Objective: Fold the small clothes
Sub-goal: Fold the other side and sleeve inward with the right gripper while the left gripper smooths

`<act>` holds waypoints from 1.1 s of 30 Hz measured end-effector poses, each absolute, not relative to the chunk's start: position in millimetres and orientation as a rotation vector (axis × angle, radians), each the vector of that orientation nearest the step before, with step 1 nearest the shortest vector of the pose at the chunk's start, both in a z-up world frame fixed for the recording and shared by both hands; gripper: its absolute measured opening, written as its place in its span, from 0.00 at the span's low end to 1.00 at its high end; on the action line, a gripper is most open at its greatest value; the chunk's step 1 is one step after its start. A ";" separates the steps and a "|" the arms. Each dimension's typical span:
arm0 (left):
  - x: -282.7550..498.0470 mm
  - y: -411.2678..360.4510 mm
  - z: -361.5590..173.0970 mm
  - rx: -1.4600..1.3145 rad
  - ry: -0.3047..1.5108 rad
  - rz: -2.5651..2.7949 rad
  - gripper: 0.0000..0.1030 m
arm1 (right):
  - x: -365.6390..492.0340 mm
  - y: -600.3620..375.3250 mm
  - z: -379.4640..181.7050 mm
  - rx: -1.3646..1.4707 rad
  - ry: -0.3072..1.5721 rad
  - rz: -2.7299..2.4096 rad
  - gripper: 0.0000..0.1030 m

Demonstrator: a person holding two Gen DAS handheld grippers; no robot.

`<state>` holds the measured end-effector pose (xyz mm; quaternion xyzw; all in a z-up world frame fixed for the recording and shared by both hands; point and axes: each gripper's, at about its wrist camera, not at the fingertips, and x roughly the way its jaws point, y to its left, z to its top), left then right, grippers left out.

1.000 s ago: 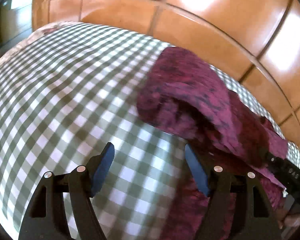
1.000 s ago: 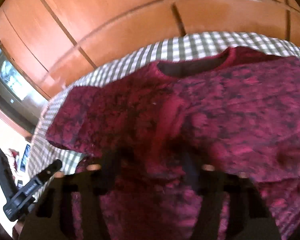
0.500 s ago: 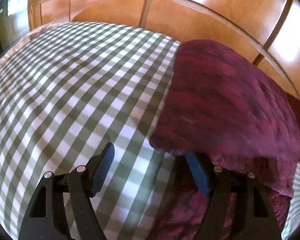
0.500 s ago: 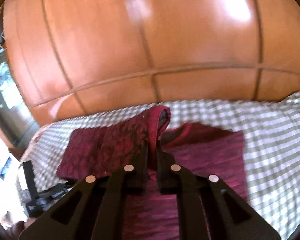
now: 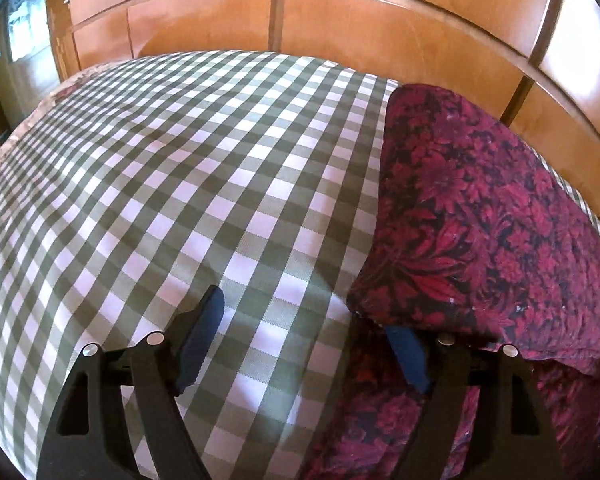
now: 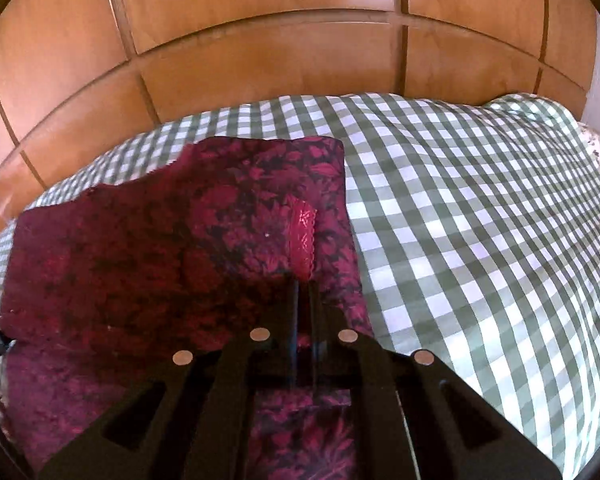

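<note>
i was in the middle of a fold. the dark red flowery cloth top lay on the green and white checked bed cover, near the shiny brown wooden wall panels, and one side of it was already laid over the rest.

my right claw was clenched tight. a thin strip of the top's bright red wavy edge ran up from between its fingers, so i judged it was pinching that edge and laying it down on the top. i think the next move called for letting go of it gently, so the flap stayed flat, and then smoothing the fold.

my left claw was wide, and its jaws were opening more. nothing was squeezed between them. one blue pad hung over the bare checked cover. the other blue pad sat under the lifted flap of the top, which draped over that finger. i could not tell if the flap pressed on it or only hung above. that claw would need to slide out from under the flap without dragging it, i thought.
</note>
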<state>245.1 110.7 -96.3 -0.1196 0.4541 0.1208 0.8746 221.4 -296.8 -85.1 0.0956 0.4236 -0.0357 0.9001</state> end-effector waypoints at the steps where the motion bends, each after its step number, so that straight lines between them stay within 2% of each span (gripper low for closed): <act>1: 242.8 111.5 -95.1 -0.255 0.956 0.249 0.76 | 221.6 -296.4 -84.4 0.205 0.876 -0.078 0.03; 3: 235.3 112.5 -88.7 -0.255 0.959 0.244 0.67 | 216.1 -296.9 -80.0 0.205 0.870 -0.090 0.03; 7: 206.9 116.7 -61.0 -0.227 0.848 0.238 0.65 | 212.7 -294.7 -73.0 0.198 0.880 -0.062 0.05; 12: 197.8 107.5 -27.5 -0.232 0.723 0.118 0.65 | 198.5 -305.3 -62.0 0.270 0.841 -0.064 0.23; 14: 202.5 93.1 -22.9 -0.194 0.709 0.057 0.65 | 189.3 -302.2 -48.7 0.259 0.795 -0.058 0.32; 16: 207.3 77.7 -22.4 -0.159 0.704 0.010 0.65 | 185.5 -293.0 -36.9 0.242 0.761 -0.021 0.35; 20: 226.2 52.1 -35.1 -0.115 0.753 -0.048 0.65 | 193.6 -267.0 -32.0 0.187 0.758 0.048 0.49; 23: 245.8 50.8 -69.5 -0.121 0.891 -0.021 0.66 | 210.7 -256.6 -54.1 0.167 0.826 0.043 0.54; 25: 245.5 55.3 -79.5 -0.137 0.892 -0.016 0.69 | 217.1 -251.9 -79.3 0.156 0.869 0.034 0.55; 33: 239.1 111.1 -56.1 -0.418 0.849 0.008 0.69 | 211.4 -248.8 -87.5 0.135 0.795 0.027 0.57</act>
